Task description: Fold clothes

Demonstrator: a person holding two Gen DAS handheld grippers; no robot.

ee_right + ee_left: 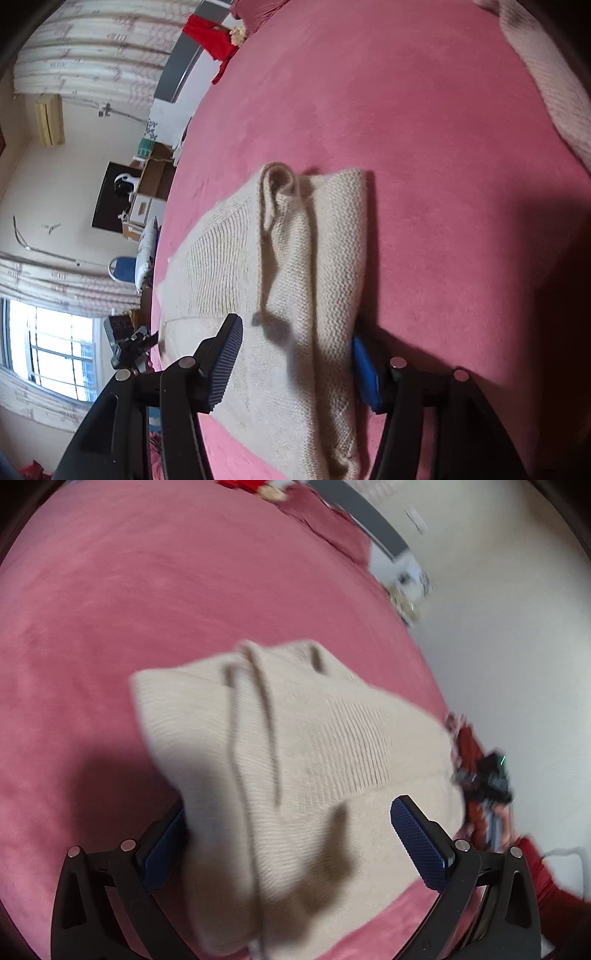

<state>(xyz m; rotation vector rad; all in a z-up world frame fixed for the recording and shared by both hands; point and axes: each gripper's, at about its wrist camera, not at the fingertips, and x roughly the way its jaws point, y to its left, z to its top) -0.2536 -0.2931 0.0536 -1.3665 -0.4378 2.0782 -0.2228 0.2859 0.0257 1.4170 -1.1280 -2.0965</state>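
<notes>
A beige knitted sweater (314, 760) lies folded into a thick bundle on a pink bedspread (147, 590), its drawstrings trailing over the top. My left gripper (291, 834) is open and straddles the bundle's near end, one blue pad at each side. The same sweater (295, 280) shows in the right wrist view. My right gripper (299, 354) is open too, with the bundle's end between its spread pads. The left wrist view is blurred by motion.
The bed's edge (424, 657) runs along the right in the left wrist view, with white floor beyond. A second light knitted cloth (546, 74) lies at the far right of the bed. A red garment (212, 35) hangs by the headboard. Furniture and a window (55, 354) stand left.
</notes>
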